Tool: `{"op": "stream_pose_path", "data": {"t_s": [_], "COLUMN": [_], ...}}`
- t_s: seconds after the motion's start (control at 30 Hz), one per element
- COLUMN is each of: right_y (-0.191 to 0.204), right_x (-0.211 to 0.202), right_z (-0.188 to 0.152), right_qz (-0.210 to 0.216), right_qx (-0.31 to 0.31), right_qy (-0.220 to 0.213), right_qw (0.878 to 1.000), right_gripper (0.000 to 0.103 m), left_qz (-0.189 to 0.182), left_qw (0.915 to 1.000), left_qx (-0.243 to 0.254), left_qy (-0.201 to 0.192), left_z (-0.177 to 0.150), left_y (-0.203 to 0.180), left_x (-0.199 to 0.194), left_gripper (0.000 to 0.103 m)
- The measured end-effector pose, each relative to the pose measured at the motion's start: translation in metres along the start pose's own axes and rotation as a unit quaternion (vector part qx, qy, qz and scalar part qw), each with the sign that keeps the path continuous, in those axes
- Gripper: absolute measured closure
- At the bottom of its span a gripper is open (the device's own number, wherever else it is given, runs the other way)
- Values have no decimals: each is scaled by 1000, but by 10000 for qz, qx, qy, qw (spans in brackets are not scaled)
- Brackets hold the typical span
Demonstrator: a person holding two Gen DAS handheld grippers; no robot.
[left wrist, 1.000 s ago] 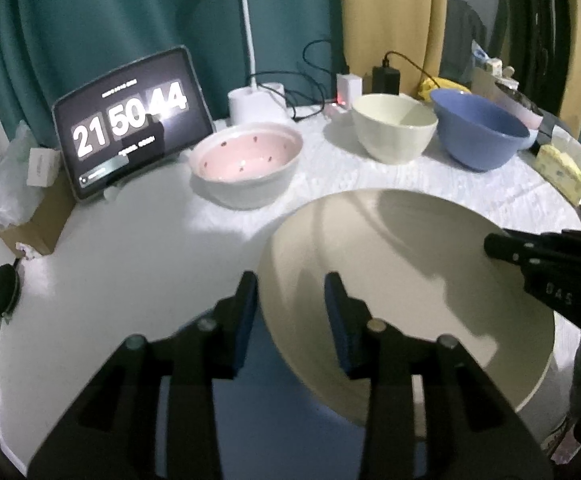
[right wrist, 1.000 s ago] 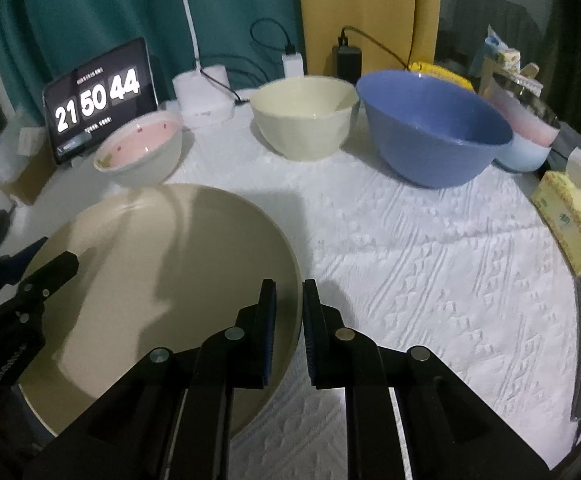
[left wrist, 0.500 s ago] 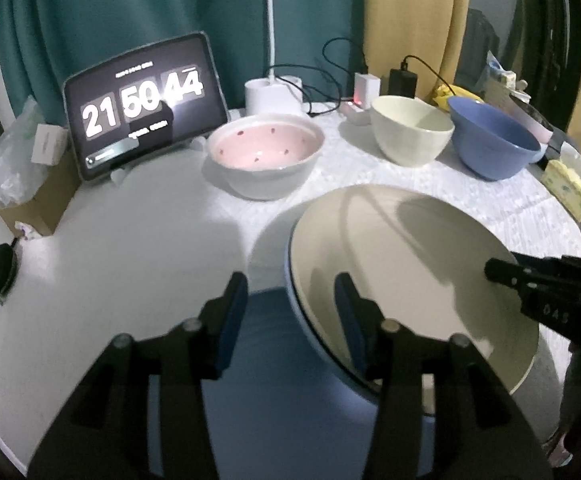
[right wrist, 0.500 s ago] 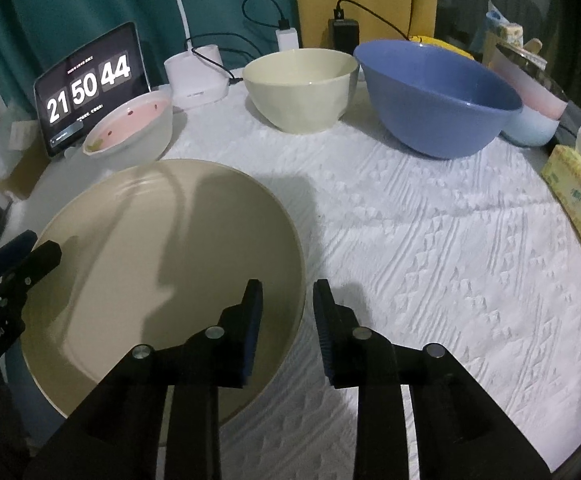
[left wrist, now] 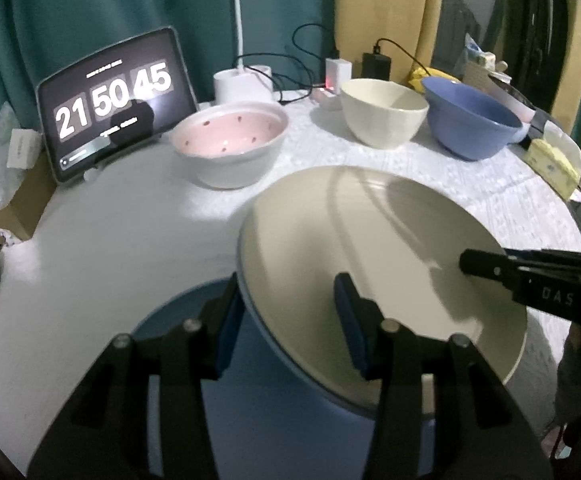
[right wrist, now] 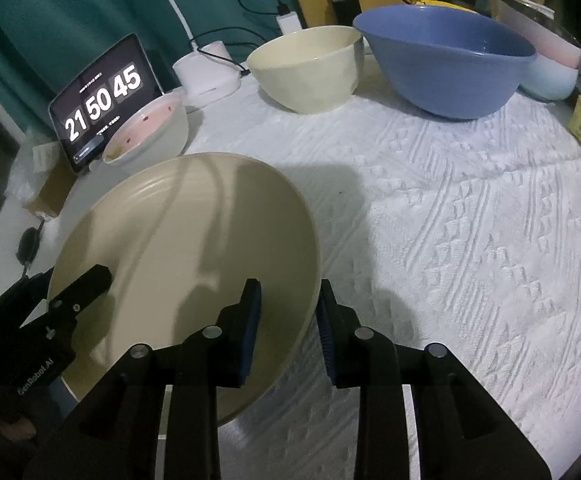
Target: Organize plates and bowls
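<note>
In your left wrist view, the left gripper (left wrist: pixel 288 312) has its jaws apart, straddling the near rim of the beige plate (left wrist: pixel 370 248) without clamping it. The plate sits on a blue plate (left wrist: pixel 302 408) whose edge shows below it on the tabletop (left wrist: pixel 102 240). The right gripper (left wrist: pixel 530 276) reaches over the plate's right rim. Beyond the plate, from left to right, stand the pink bowl (left wrist: pixel 230 144), the cream bowl (left wrist: pixel 384 112) and the blue bowl (left wrist: pixel 472 118). A tablet clock (left wrist: pixel 114 100) stands at the rear left. In your right wrist view, the right gripper (right wrist: pixel 288 332) also has its jaws apart, one pad over the plate (right wrist: pixel 186 256), the other outside its rim, gripping nothing. The left gripper (right wrist: pixel 50 308) lies at the plate's far left edge. The cream bowl (right wrist: pixel 306 70) and blue bowl (right wrist: pixel 446 60) rest well apart from the plate on the white cloth (right wrist: pixel 470 240); the pink bowl (right wrist: pixel 150 132) is just beyond its rim.
</note>
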State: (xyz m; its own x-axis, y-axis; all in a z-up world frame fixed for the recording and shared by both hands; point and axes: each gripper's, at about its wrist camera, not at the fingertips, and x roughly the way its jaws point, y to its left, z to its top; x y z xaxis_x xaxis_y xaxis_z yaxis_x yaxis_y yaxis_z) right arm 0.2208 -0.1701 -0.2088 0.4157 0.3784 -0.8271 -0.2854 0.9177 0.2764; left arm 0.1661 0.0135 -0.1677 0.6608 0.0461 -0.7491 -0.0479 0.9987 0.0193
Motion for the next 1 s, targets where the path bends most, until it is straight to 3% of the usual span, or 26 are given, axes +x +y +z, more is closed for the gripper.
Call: {"op": "stream_pose_path", "data": {"t_s": [0.37, 1.0], "right_y": [-6, -57], "right_x": [-13, -47], "right_z": [-3, -12], "right_qz": [-361, -650], "right_qx": [-150, 194], "right_qy": [-213, -642], "right_qw": [9990, 9956], "right_gripper": [75, 75], "left_qz": [-167, -497], "left_qw": [9998, 9975], "left_qx": [71, 497], "left_qy": [75, 34], "left_z": [-1, 4], "left_y": [-17, -76], "left_x": [-4, -13], "left_gripper": [57, 57]}}
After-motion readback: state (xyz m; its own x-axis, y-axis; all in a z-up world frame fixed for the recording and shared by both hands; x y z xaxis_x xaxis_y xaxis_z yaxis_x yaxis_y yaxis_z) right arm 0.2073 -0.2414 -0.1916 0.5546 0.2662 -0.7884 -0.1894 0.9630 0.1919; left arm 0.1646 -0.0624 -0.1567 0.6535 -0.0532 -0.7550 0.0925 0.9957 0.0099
